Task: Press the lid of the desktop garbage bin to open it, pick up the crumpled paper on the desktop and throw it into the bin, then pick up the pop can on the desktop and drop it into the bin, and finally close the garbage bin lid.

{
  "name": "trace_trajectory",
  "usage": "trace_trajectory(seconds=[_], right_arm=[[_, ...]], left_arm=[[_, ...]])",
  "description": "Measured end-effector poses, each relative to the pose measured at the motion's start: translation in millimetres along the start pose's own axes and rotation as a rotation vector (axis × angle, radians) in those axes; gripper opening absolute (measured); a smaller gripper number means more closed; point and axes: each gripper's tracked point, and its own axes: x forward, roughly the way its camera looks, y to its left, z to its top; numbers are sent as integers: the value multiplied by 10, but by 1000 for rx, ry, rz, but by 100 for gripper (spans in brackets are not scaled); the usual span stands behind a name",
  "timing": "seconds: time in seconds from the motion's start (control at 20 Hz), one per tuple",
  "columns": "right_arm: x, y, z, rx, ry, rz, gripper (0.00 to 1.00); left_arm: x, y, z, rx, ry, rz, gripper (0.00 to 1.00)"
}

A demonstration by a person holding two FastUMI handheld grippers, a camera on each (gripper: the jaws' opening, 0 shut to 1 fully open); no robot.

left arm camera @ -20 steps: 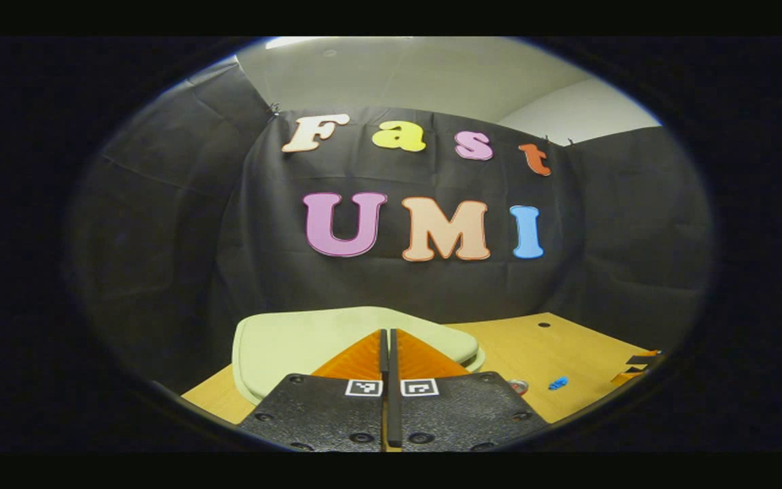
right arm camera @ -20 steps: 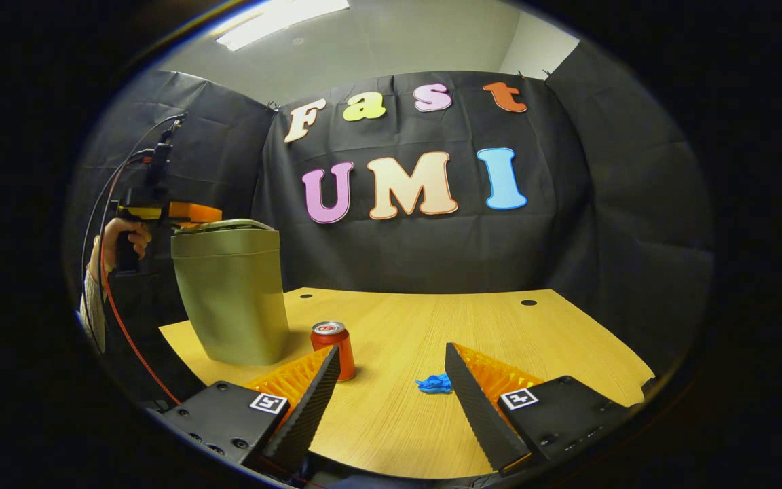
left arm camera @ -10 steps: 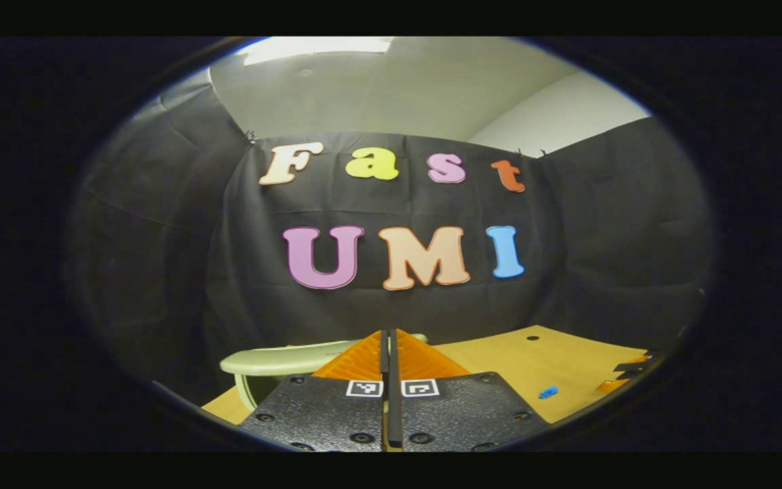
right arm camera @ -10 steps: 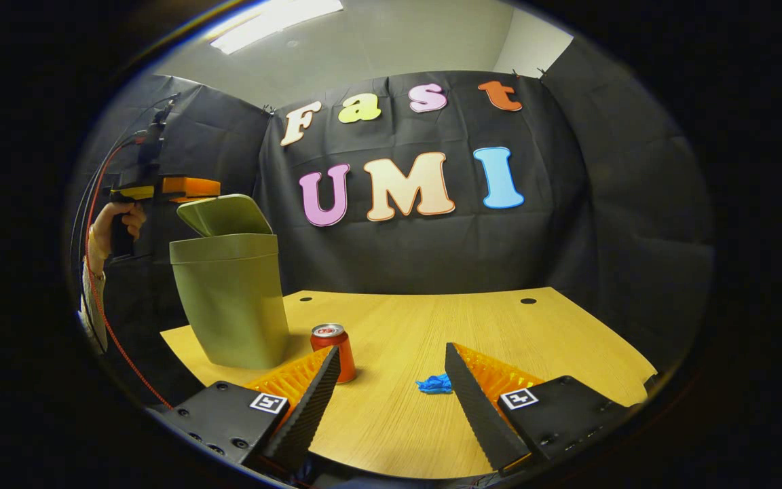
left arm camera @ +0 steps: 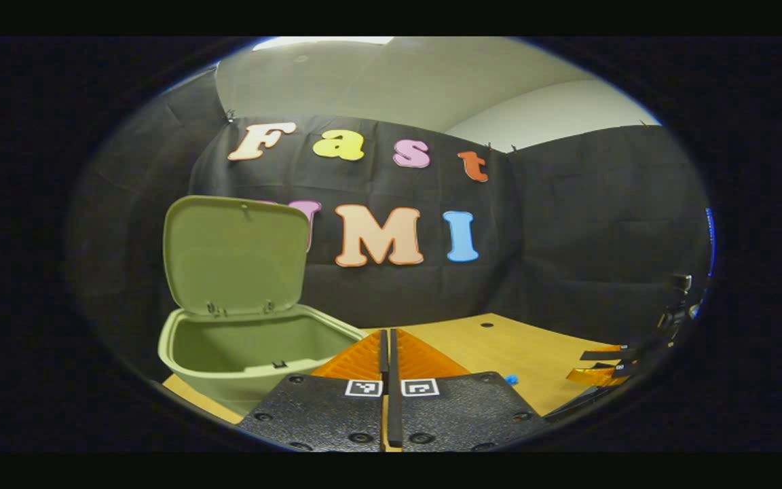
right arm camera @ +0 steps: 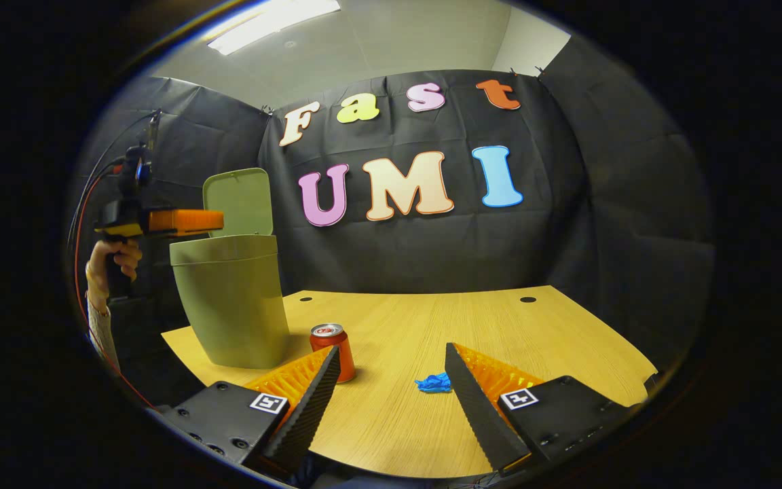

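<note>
Left gripper (left arm camera: 388,339) closed, empty; right gripper (right arm camera: 391,370) wide, empty.

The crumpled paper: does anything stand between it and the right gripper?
Nothing visible does. The crumpled paper lies on bare table just ahead of the right gripper, whose jaws are open. The pop can stands off to one side, by one finger.
</note>
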Motion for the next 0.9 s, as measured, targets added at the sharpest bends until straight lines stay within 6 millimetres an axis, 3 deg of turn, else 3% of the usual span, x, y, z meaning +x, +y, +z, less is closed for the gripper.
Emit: trace_trajectory(seconds=[0.2, 0.3, 0.4, 0.7, 0.9], right_arm=[[24, -43, -31, 6, 7, -15, 97], [67, -104, -64, 15, 16, -25, 98], [111, -213, -123, 23, 38, -42, 98], [208, -477, -188, 51, 75, -98, 98], [361, -562, -298, 31, 150, -118, 98]], left_arm=[[69, -194, -436, -5, 19, -68, 0], [75, -241, -698, 19, 38, -85, 9], [98, -287, -946, 20, 56, -94, 11], [52, -460, -1317, 0, 92, -141, 22], [-2, -532, -1475, 1, 101, -177, 65]])
